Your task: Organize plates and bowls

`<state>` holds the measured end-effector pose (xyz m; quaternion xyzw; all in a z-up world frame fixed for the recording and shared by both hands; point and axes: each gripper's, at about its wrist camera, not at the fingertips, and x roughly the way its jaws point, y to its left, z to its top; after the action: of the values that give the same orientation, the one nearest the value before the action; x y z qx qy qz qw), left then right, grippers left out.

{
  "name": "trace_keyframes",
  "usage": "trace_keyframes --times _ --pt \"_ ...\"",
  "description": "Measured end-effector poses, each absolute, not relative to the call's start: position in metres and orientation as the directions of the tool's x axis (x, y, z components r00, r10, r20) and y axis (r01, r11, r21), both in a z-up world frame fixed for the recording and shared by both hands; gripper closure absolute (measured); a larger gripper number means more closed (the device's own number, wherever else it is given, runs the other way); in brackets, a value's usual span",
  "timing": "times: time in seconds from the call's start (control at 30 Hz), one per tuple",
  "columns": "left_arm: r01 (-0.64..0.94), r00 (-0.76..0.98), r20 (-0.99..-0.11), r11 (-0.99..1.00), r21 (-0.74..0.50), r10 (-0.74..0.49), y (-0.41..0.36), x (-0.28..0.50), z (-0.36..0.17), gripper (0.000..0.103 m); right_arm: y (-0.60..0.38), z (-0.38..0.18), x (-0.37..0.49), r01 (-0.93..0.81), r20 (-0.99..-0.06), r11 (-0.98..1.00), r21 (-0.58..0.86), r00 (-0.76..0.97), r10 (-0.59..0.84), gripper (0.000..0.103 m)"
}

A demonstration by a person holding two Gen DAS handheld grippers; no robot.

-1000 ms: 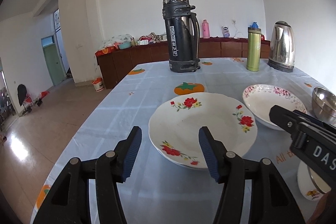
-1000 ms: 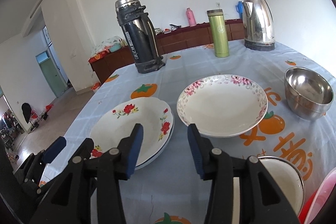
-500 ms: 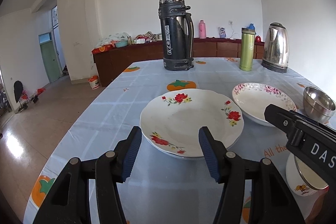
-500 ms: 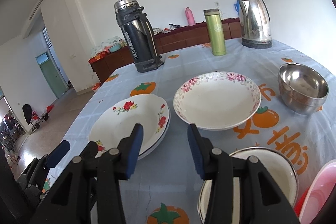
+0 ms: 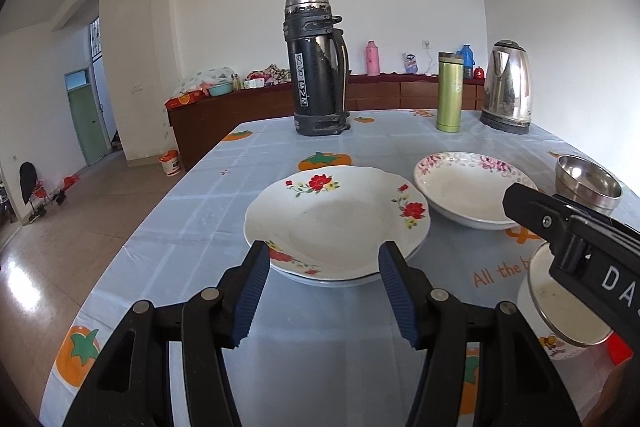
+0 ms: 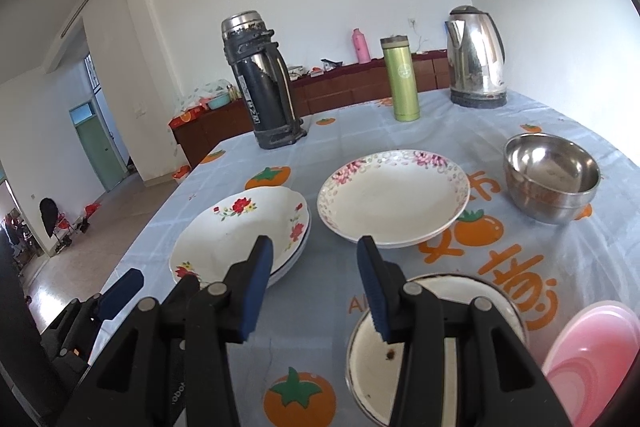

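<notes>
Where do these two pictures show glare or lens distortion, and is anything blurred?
Left wrist view: sunlight glares on the floor; walls bow near the dark round edges; the table is sharp. Right wrist view: the same bowing; the kettle and steel bowl carry bright reflections; no motion blur.

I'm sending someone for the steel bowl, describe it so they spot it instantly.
Start at the silver kettle on the table's far right. Nearer along that edge sits the steel bowl, right of the pink-flowered plate. It is the only shiny bare-metal dish; the others are white or pink.
</notes>
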<state>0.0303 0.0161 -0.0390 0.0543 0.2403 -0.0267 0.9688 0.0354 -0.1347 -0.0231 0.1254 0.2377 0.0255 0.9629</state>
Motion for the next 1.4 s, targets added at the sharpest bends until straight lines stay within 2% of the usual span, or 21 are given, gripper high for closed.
trace_keyframes --times 0.7,0.87,1.4 --pt "0.154 0.875 -0.473 0.985 0.082 -0.098 -0.009 0.005 -0.041 0.044 -0.163 -0.016 -0.032 0.029 -0.394 0.98 0.196 0.918 0.051 0.058" --pt "0.187 0.87 -0.479 0.977 0.098 -0.119 -0.019 -0.001 -0.043 0.044 -0.182 -0.012 -0.051 0.062 -0.377 0.979 0.197 0.926 0.018 0.055" --pt "0.245 0.843 -0.511 0.966 0.086 -0.168 -0.038 -0.009 -0.047 0.044 -0.255 -0.027 -0.085 0.196 -0.418 0.958 0.209 0.903 -0.094 0.055"
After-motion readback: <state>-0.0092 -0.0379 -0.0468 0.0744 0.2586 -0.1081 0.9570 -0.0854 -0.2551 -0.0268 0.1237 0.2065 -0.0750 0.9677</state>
